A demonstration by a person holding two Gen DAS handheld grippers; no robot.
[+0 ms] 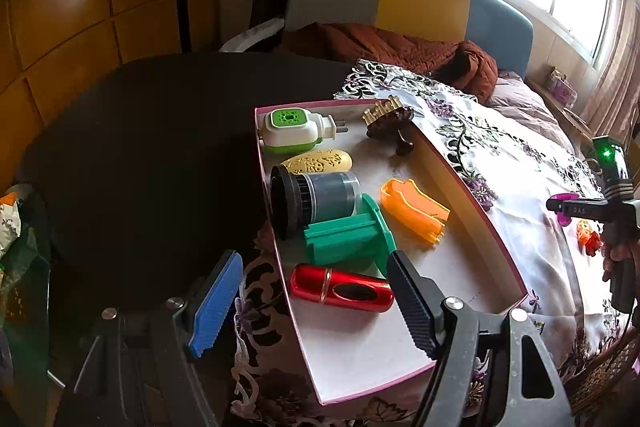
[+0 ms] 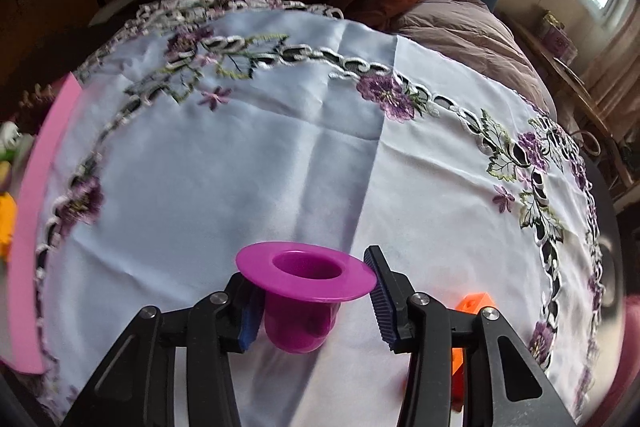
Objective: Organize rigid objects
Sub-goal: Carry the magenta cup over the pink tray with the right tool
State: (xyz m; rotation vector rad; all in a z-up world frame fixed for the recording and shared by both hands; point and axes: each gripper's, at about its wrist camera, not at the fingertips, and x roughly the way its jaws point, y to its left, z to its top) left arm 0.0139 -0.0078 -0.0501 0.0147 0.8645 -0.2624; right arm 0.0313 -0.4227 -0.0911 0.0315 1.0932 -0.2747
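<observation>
My right gripper [image 2: 310, 281] is shut on a purple flanged cup [image 2: 304, 271], held just above the embroidered white cloth [image 2: 240, 155]. The left wrist view shows that gripper [image 1: 580, 209] far right with the purple cup [image 1: 564, 197] at its tip. My left gripper [image 1: 316, 259] hangs open over a pink-rimmed box [image 1: 472, 187], nothing between its fingers. The box holds a green-and-white plug-in device [image 1: 292, 129], a yellow oval case [image 1: 320, 161], a black-and-grey cylinder [image 1: 312, 199], a green plastic piece [image 1: 348, 235], an orange piece [image 1: 414, 213], a red device [image 1: 340, 287] and a brown comb [image 1: 390, 121].
An orange block [image 2: 474, 303] lies on the cloth just behind my right gripper's right finger; small orange and red pieces [image 1: 588, 237] show below that gripper. A black round table [image 1: 160, 147] lies left of the box. A bed with a rust-coloured quilt [image 1: 400, 43] stands behind.
</observation>
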